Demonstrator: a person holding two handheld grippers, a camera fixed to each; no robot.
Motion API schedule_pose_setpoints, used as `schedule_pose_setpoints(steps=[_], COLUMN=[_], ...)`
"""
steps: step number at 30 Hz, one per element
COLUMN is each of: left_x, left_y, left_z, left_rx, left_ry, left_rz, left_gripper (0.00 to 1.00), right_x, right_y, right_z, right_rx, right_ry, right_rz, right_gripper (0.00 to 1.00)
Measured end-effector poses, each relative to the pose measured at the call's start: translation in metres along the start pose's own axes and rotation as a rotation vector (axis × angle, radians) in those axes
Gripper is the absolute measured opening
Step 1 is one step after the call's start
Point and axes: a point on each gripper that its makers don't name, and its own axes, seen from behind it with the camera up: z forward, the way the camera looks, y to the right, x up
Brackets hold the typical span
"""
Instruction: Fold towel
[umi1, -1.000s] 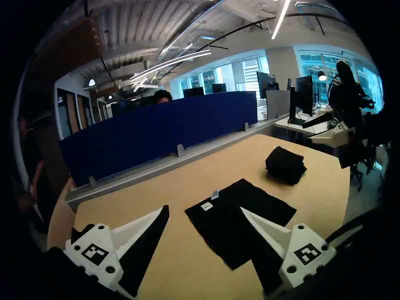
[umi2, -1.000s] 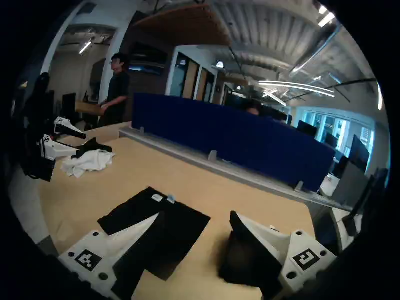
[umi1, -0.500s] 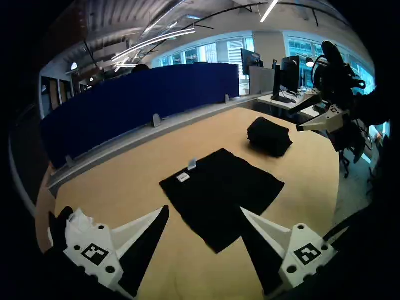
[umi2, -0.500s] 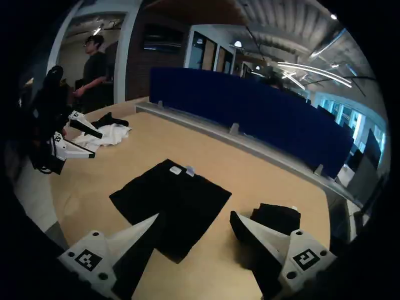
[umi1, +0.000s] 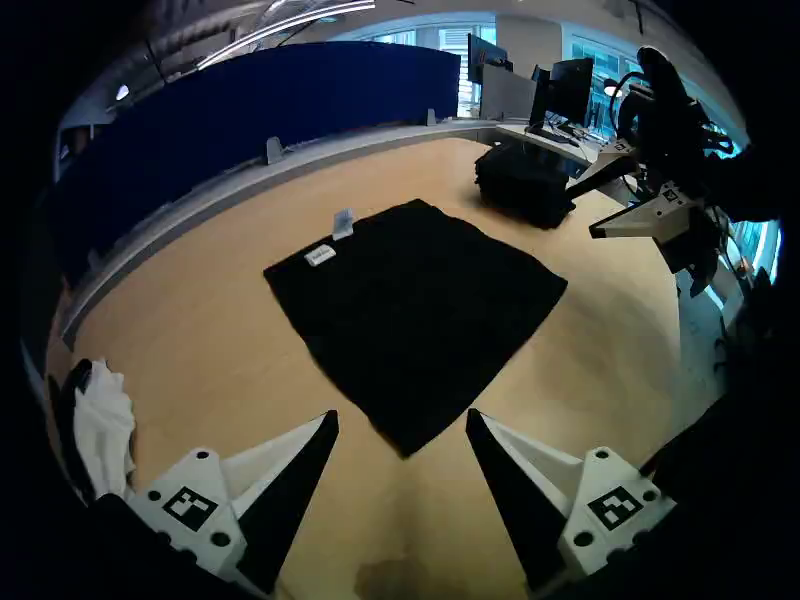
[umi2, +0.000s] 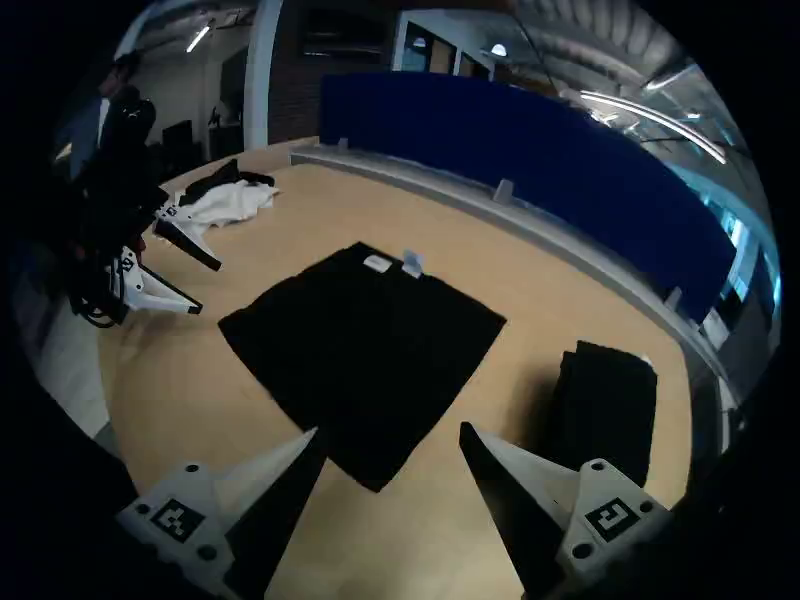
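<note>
While both gape, tongs (umi1: 400, 413) (umi2: 389, 429) overhang towel (umi1: 420, 300).

Quick count: one bench (umi1: 200, 330) and one flat black towel (umi1: 415, 300) mid-frame, with two little white tags (umi1: 320, 255) on its far edge. One stack of folded black towels (umi1: 522, 182) sits upper right in the left gripper view. Upper left in the right gripper view there's one crumpled white cloth (umi2: 228, 203) with one dark cloth (umi2: 222, 177) touching it. Two grippers total: the left hand-held gripper (umi1: 400, 413) and the right hand-held gripper (umi2: 388, 430). One blue divider (umi1: 250, 95).
</note>
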Motion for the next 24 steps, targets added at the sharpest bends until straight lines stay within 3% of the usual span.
schedule_pose_setpoints(steps=[11, 15, 24], left_x=[-0.034, -0.039, -0.037], left_y=[0.001, 0.003, 0.004], left_z=[0.03, 0.034, 0.035], left_rx=[-0.037, -0.042, -0.023], left_ry=[-0.102, -0.123, -0.132], left_rz=[-0.026, -0.025, -0.027], left_gripper=[0.94, 0.95, 0.81], right_x=[-0.05, -0.056, -0.071], right_y=[-0.011, -0.013, -0.019], right_z=[0.034, 0.039, 0.046], right_rx=[0.051, 0.056, 0.071], right_ry=[-0.092, -0.096, -0.117], right_rz=[0.062, 0.072, 0.084], right_gripper=[0.98, 0.98, 0.9])
